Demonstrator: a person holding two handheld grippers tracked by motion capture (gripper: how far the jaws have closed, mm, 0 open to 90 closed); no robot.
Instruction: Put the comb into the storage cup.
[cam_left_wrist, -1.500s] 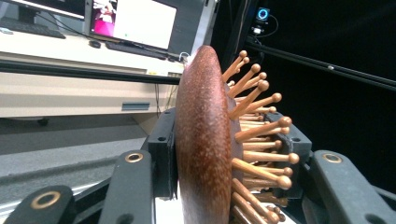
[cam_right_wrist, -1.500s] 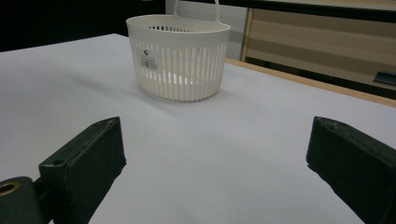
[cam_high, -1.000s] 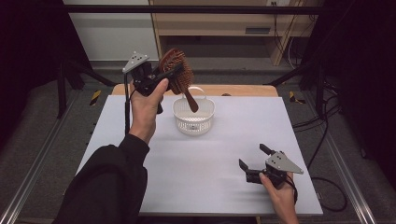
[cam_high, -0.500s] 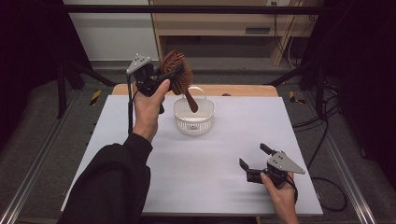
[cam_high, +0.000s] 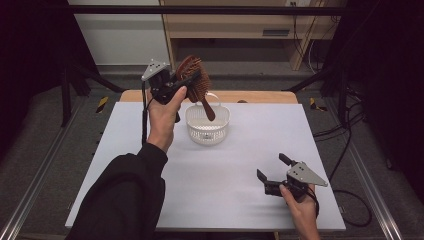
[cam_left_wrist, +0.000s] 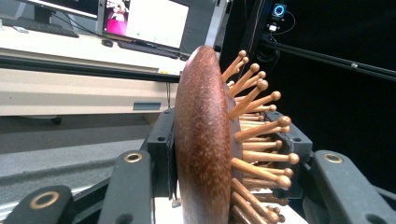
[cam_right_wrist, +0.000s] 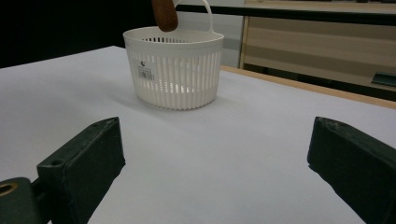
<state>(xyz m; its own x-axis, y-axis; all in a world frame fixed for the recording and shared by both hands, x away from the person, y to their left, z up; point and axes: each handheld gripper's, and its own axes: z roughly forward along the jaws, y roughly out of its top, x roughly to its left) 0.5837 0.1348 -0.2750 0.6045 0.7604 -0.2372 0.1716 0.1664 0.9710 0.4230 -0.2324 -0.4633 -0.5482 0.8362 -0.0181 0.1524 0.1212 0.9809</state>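
Hairbrush, brown wood, oval head with round-tipped wooden pins: I see it raised in the air above the far half of the table, clamped by its head in my left gripper. In the left gripper view the black jaws press on the smooth back on one side and the pin face on the other, head edge-on between them. Its handle slants down and ends just over the mouth of the basket.

Basket, white plastic, round, slotted wall, thin hoop handle: stands upright on the far centre of the table; in the right gripper view the brush handle tip hangs above its rim.

Left hand: forearm in a black sleeve reaches forward from the near left edge, wrist lifted, gripper tilted up and to the right.

Right gripper: jaws spread wide, nothing between them, low at the near right of the table, pointed left and forward toward the basket. Right hand grips it from below.

Table, white rectangular top, with a wooden strip along the far edge.
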